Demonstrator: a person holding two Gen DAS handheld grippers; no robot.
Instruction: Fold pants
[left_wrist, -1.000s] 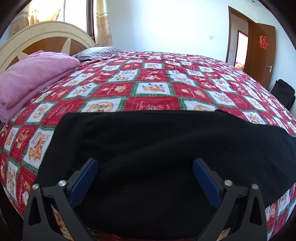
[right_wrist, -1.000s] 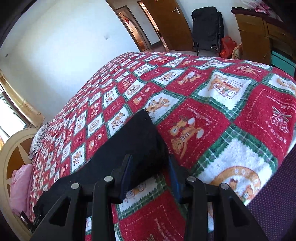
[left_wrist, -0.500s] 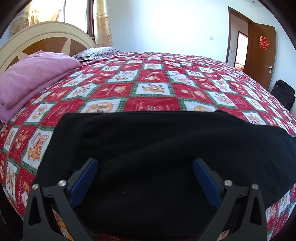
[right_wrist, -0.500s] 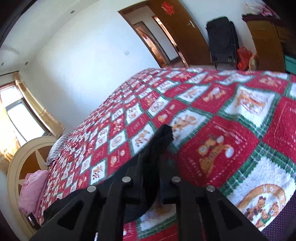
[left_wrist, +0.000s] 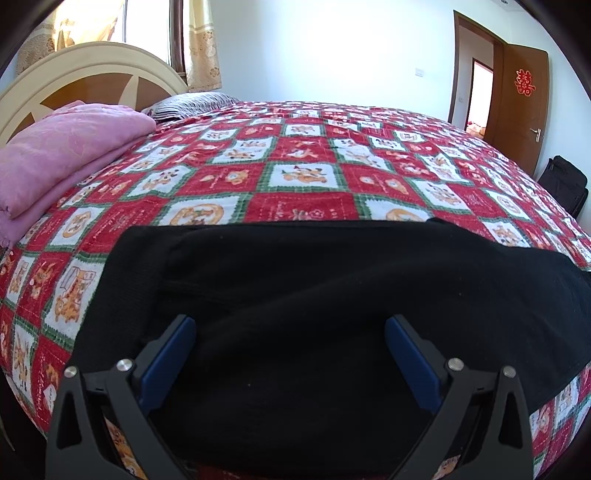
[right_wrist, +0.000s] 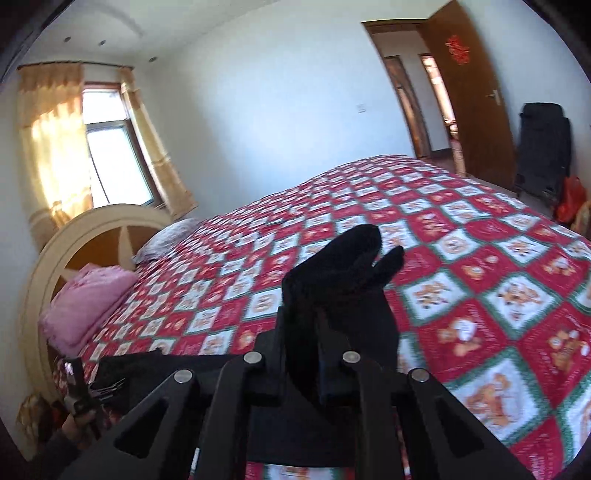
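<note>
So the black pants (left_wrist: 332, 295) are spread across the near edge of the bed (left_wrist: 314, 177) on that red checked quilt, one end bunched up and lifted off it. They look soft and floppy, fairly thick knit, so they'll sag and drape wherever they're not supported, better grabbed at a hem or corner than mid-fabric I'd say. The right gripper (right_wrist: 319, 354) has its fingers pinched tight on that raised end, cloth sticking up past the tips. The left gripper (left_wrist: 290, 354) has its fingers spread wide over the flat part, pinching nothing. Pink blanket (left_wrist: 62, 155) sits off by the headboard (left_wrist: 85, 70)
</note>
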